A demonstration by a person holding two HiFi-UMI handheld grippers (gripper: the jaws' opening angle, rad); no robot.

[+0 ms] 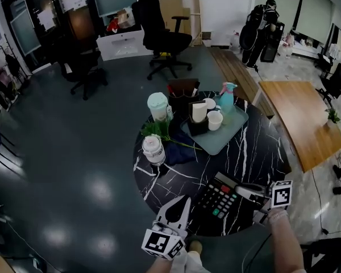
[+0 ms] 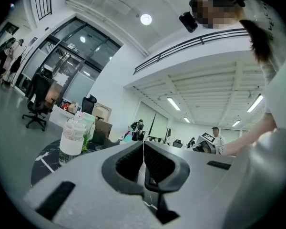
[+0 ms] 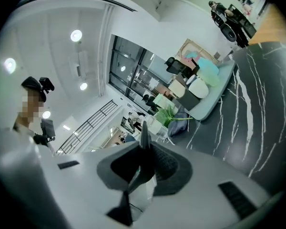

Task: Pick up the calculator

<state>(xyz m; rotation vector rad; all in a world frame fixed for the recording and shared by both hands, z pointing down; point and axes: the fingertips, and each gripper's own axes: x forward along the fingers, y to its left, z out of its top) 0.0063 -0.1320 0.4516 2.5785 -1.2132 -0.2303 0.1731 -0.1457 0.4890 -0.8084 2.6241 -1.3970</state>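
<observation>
Tray (image 1: 219, 142) holding cups (image 1: 215, 120), right fingers (image 3: 170, 168) gripping calculator (image 1: 217, 201)

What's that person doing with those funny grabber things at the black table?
A person holds a gripper in each hand at a round black table. The right gripper has its jaws closed on the far edge of the calculator, near the table's front edge. Whether it is off the table yet is hard to tell. The left gripper waits beside the calculator, jaws shut on nothing. A bottle and a tray of cups stand farther back.
</observation>
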